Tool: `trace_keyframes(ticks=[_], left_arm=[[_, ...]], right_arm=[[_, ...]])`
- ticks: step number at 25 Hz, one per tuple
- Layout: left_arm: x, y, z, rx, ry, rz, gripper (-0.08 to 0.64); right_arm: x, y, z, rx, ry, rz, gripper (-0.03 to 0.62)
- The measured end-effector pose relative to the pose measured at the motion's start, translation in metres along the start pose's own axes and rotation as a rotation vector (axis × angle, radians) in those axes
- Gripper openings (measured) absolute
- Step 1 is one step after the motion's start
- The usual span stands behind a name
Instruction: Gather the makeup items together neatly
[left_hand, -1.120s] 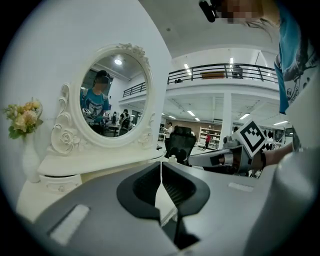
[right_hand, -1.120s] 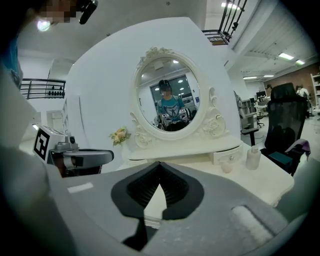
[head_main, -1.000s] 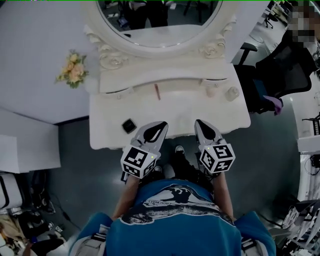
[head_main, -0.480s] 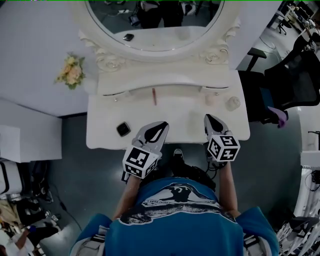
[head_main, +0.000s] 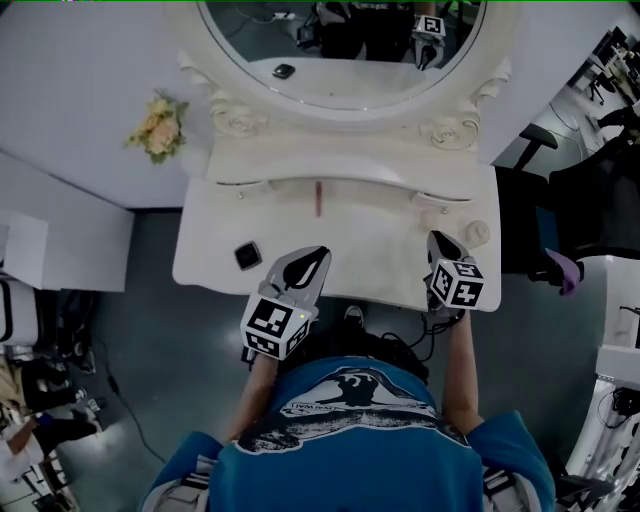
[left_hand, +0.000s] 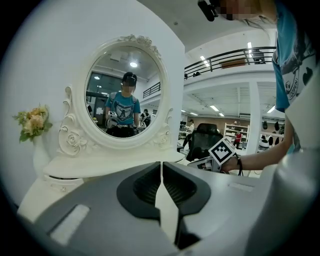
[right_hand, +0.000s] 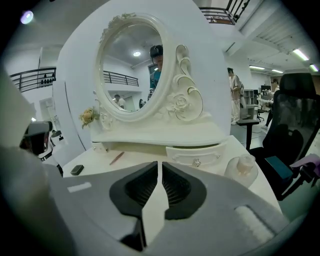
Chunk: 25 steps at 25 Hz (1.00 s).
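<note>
Standing before the oval mirror (head_main: 340, 60), the person is holding both tools low over the front edge of the white dressing table (head_main: 215, 275). Below the mirror's left side a small black compact (head_main: 248, 255) is lying flat on the top. Just right of it the left gripper (head_main: 320, 252) is hovering with its jaws pressed almost together and nothing between them. Straight below the mirror's middle a thin reddish pencil (head_main: 318, 197) is lying with one end towards the mirror, close to the raised shelf. Below the mirror's right side the right gripper (head_main: 438, 240) is pointing at a pale round jar (head_main: 478, 232). Its jaws are just starting to open, and nothing is sitting between them yet. The items are lying well apart, so gathering has hardly begun. I would say the jar is the piece in hand. The jaws are going to need to spread wider than the lid, come in level and close gently round the body, since it looks smooth and likely to slip.
</note>
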<state>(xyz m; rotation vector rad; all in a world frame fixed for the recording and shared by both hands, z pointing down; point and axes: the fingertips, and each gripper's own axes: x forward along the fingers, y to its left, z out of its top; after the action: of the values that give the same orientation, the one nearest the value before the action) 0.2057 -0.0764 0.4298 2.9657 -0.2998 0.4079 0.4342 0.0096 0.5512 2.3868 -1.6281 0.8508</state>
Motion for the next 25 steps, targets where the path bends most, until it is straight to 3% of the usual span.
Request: trace_keyframes(ticks=[7,14,18,22,25], left_arm=[[0.0,0.014,-0.004,-0.019,0.013,0.069,0.026],[-0.006,0.032,-0.002,-0.024,0.027,0.133,0.028],[-0.016,0.043,-0.006,-0.035,0.039,0.17,0.028],[-0.028,0.05,-0.014,-0.046,0.057,0.188,0.027],[-0.035,0.057,-0.018,-0.051,0.064,0.184,0.028]], right_arm=[[0.042,-0.03,-0.016,-0.043,0.1,-0.023,0.081],[0.067,-0.05,-0.035,0.005,0.178,-0.048,0.163],[0.077,-0.057,-0.049,0.058,0.219,-0.077,0.15],[0.08,-0.059,-0.053,0.175,0.188,-0.101,0.123],[0.077,-0.06,-0.053,0.204,0.176,-0.134,0.111]])
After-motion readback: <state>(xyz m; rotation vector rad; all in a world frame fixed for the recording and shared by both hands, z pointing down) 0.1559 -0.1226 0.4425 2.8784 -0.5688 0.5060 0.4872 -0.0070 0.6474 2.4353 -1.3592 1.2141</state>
